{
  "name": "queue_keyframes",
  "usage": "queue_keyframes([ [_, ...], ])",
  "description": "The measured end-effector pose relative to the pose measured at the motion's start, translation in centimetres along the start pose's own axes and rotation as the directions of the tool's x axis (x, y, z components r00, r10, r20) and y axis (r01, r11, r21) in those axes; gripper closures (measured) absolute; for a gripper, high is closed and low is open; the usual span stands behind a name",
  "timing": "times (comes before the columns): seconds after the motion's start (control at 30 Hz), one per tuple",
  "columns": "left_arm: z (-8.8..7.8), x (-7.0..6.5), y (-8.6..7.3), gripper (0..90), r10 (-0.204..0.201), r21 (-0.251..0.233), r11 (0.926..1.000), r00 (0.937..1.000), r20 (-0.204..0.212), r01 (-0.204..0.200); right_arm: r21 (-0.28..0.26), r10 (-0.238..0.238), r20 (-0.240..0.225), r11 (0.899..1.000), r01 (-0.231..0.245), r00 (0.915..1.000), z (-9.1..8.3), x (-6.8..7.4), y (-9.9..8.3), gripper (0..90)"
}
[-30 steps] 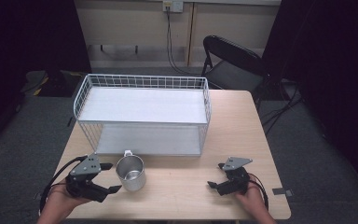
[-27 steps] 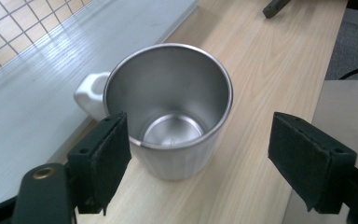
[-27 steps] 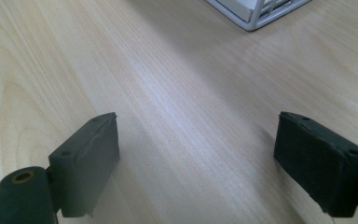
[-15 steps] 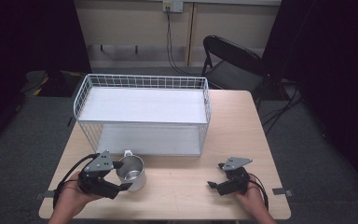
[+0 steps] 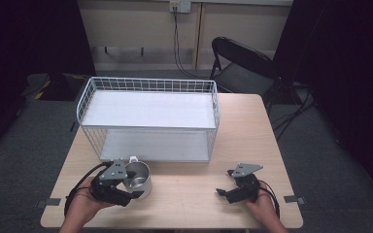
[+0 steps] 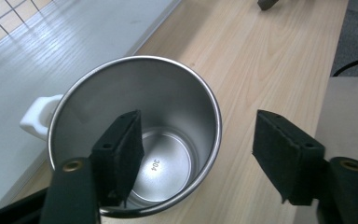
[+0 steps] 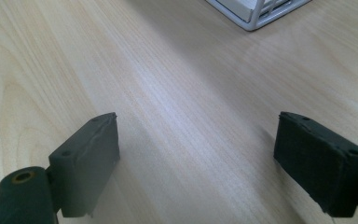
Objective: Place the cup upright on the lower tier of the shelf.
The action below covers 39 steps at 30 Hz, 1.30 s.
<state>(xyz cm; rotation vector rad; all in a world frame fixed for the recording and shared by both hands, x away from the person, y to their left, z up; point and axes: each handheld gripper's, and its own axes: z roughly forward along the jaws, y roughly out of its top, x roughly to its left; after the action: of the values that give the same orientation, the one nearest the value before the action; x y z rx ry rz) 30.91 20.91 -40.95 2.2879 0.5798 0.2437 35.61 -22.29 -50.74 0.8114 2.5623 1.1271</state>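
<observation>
Jaws of the left gripper (image 6: 196, 158) now straddle the wall of the steel mug (image 6: 135, 135): one black pad hangs inside the bowl, the other stands outside, clear of the rim, with bare table between it and the metal. They have just been closing, yet neither pad presses on the wall, so the mug is framed but not gripped. A second ago, in the high view, this gripper lay left of the mug and apart from it; since then the left hand (image 5: 80, 206) has brought it up over the near rim. That suggests the grasp is close: a further squeeze on the wall should take hold.

In the high view the mug (image 5: 138, 175) stands upright on the table (image 5: 194, 194), just in front of the wire rack (image 5: 148, 116), its white handle (image 5: 133, 159) turned toward the rack. It is polished metal, round and slightly tapered, with a thin rolled rim and a small stamp on its flat bottom. The pads are matt black blocks. The table is pale wood with fine grain; the rack is white wire mesh over two smooth white shelves.

The right gripper (image 5: 237, 188) rests on the table well to the right, jaws spread wide over nothing.
</observation>
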Motion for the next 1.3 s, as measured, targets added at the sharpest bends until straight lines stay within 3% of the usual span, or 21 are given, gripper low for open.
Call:
queue_keyframes([
  [0.53, 0.7, 0.3, -0.7, 49.1, -0.014, 0.028, 0.9995, 0.9999, -0.005, 0.014, 0.0, -0.001, -0.001, 1.0, 0.001, 1.0, 0.0, 0.0, 0.0, 13.2],
  [0.7, 0.9, 0.3, -0.6, 53.7, 0.011, 0.046, 0.9989, 0.9999, -0.005, -0.011, 0.0, 0.0, 0.0, 1.0, 0.0, 1.0, 0.0, 0.0, 0.0, 13.2],
  [1.13, 1.5, -0.2, -0.2, 80.9, 0.066, 0.069, 0.9954, 0.9976, 0.023, -0.067, 0.0, 0.0, -0.001, 1.0, 0.0, 1.0, 0.0, 0.0, 0.0, 13.2],
  [1.3, 1.5, -0.2, -0.3, 82.0, 0.068, 0.066, 0.9954, 0.9975, 0.02, -0.069, 0.0, 0.0, -0.001, 1.0, 0.0, 1.0, 0.0, 0.0, 0.0, 13.2],
])
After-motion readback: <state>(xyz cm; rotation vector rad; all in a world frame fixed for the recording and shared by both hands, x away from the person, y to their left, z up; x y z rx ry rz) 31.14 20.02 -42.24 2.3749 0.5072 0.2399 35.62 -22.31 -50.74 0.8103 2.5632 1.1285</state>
